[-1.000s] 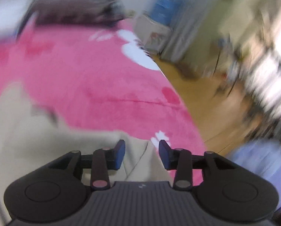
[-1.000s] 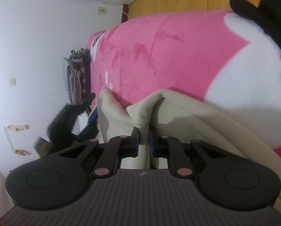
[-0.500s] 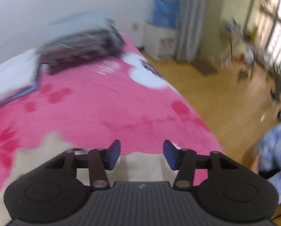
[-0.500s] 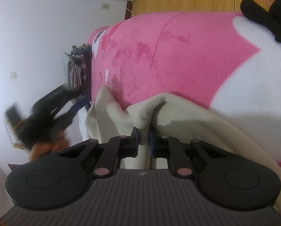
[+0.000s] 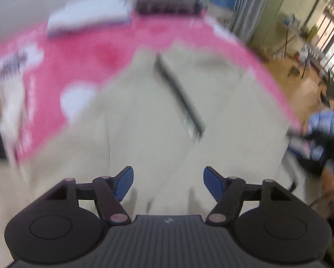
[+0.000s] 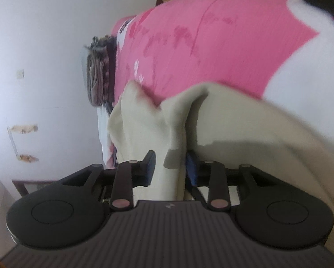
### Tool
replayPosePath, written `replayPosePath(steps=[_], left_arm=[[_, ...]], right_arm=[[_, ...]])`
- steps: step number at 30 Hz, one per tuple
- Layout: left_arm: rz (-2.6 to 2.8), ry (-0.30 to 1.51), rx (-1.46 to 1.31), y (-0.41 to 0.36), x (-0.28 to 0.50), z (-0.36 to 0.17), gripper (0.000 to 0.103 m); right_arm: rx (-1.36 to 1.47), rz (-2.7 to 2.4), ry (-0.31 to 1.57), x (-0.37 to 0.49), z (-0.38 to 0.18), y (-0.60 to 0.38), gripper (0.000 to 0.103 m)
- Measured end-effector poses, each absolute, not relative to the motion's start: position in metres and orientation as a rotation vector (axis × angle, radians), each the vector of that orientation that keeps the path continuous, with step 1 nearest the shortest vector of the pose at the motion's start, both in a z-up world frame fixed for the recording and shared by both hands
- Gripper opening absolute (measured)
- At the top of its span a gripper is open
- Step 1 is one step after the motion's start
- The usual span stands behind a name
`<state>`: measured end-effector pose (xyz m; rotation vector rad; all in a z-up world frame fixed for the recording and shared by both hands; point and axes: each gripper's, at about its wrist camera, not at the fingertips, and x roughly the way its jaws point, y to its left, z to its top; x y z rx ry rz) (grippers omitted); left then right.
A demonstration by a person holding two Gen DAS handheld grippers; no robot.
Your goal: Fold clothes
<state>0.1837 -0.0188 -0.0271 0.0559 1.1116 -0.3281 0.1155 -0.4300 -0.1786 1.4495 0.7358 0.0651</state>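
Left wrist view, much blurred. At far left a pink blanket (image 5: 82, 67) covers the bed, with a pale folded stack (image 5: 88, 15) and a dark folded stack (image 5: 169, 2) at its far end. The middle of the view is filled by the cream garment (image 5: 144, 122), the thing to be folded, spread flat on the blanket; a dark strip (image 5: 180, 98), perhaps a zip or placket, runs slantwise across it. The left gripper (image 5: 167, 184) hangs above the cloth with its jaws spread and opening wider; nothing lies between them. At right are the wooden floor (image 5: 301, 93) and a person in pale blue (image 5: 328, 122), low beside the bed.

Right wrist view, turned on its side. At left stands a white wall (image 6: 44, 55); next to it lies the dark stack of clothes (image 6: 100, 71) at the blanket's end. A raised fold of the cream garment (image 6: 171, 122) passes between the fingers of the right gripper (image 6: 170, 167), whose jaws are opening; the left pad stands clear of the cloth, so the pinch appears released.

Hazards, as judged:
- The raised fold, no longer pinched, may slump or spring open and spoil the crease.
- The left gripper, if it closes on cloth seen only in blur, may catch the wrong layer or the blanket beneath.
- A snag on the dark strip could drag the garment askew.
- Cloth near the bed's right edge may slide toward the floor.
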Motion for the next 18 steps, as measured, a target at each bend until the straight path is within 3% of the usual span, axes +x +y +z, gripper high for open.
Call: replayPosePath(steps=[5,11,18], left_arm=[[-0.353,1.141,0.17,-0.019,0.163,-0.073,0.056],[-0.381,1.081,0.278,-0.034,0.156,-0.084,0.015],[-0.334,0.976,0.279,-0.018,0.176,-0.043,0.011]], right_arm=[[1.386,0.089,0.743,0.114,-0.175,-0.423,0.032],[1.401,0.094,0.74,0.113,-0.178,-0.426,0.032],[1.38,0.101,0.749,0.112,-0.177,-0.426,0.032]])
